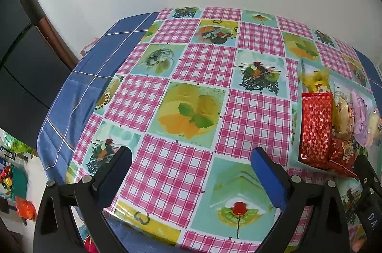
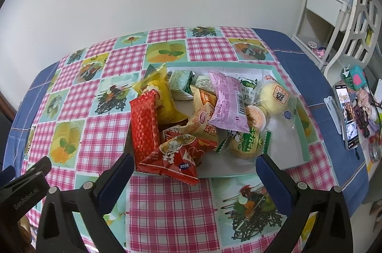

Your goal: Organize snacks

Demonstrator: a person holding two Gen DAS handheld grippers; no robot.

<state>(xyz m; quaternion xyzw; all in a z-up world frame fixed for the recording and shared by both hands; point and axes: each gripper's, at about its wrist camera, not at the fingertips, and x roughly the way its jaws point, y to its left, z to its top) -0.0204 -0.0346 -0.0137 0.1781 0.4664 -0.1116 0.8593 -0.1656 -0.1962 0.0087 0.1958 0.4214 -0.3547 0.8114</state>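
Snacks (image 2: 203, 114) just beyond right tool (image 2: 194, 163)

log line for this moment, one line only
task: organize snacks | left gripper: open, empty, over tablecloth | right gripper: open, empty, facing tray | snacks: piled in tray, red packet nearest

Pink-checked tablecloth (image 2: 167, 210); red patterned packet (image 2: 144, 126), lilac packet (image 2: 226, 101).

A: Where are the snacks?
B: Piled in the tray (image 2: 286, 164) on the tablecloth (image 2: 167, 212): red pack (image 2: 144, 126), pink pack (image 2: 226, 100), yellow bag (image 2: 164, 98).
A: And the right gripper (image 2: 194, 164)?
B: Spread wide, empty, just short of the tray. A phone (image 2: 347, 117) stands far right.
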